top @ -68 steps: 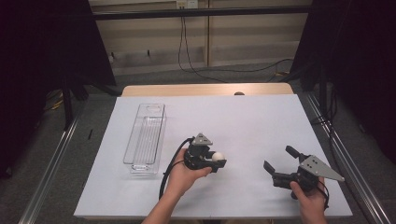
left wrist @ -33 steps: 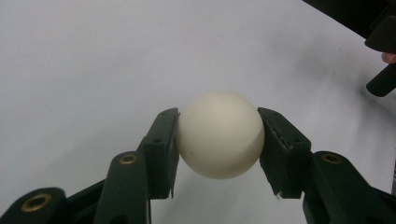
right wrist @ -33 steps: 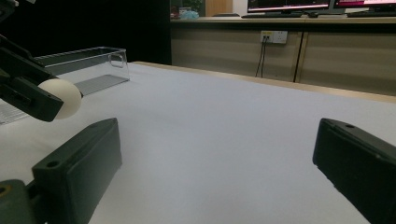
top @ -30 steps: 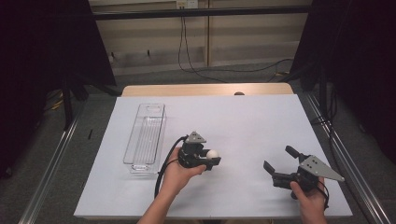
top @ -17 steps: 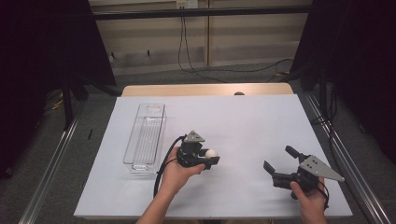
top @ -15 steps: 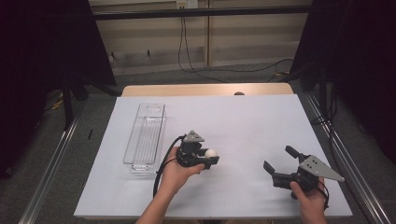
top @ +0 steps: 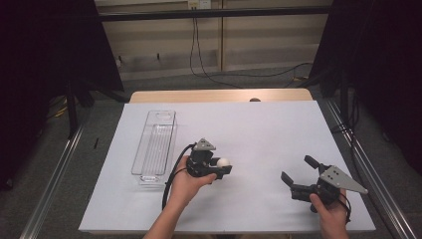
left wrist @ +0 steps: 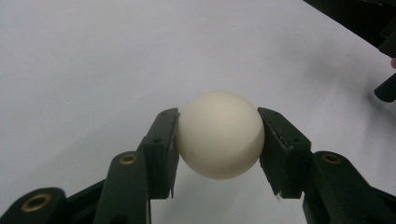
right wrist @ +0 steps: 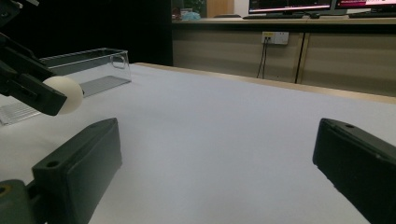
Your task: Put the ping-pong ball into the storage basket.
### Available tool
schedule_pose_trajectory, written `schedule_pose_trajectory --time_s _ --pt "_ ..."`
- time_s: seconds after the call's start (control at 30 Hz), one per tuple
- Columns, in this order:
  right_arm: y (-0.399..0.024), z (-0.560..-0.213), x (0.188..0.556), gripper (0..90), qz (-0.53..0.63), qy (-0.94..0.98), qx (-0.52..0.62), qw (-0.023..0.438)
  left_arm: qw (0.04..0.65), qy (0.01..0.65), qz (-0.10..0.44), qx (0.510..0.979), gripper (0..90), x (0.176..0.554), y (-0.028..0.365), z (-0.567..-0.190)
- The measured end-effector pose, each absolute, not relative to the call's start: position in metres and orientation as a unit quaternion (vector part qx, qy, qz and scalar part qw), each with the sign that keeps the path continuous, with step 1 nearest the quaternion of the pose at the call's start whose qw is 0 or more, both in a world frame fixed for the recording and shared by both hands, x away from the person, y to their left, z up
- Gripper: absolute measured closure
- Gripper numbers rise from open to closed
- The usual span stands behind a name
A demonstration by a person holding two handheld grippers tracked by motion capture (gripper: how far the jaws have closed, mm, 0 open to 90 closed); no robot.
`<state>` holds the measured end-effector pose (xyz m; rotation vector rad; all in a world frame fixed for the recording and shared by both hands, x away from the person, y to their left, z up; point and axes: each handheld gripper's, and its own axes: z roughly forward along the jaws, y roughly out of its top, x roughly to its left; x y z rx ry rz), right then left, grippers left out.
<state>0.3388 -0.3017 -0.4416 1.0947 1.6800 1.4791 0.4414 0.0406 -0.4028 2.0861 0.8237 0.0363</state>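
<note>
The left gripper point(top: 220, 167) clamps a white ball point(top: 222, 162) between its two pads, one pressed to each side, as the left gripper view shows point(left wrist: 219, 134). The ball sits at the jaw tips, lifted just clear of the white table cover point(top: 259, 129). The clear plastic tray point(top: 154, 144) lies near this gripper on the side away from the other hand, its long axis running away from the person, open top up. If the ball is bound for the tray, the left gripper is much the nearer; the carry would be short and sideways. The right gripper point(top: 297, 175) rests well apart on the opposite side, jaws spread wide and empty.
</note>
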Motion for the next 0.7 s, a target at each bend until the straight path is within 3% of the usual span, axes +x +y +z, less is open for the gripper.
schedule_pose_trajectory --time_s 0.7 --pt "-0.301 -0.442 0.339 0.8 0.564 0.637 0.418 0.319 0.434 0.347 0.023 0.831 51.2 0.446 0.055 -0.398"
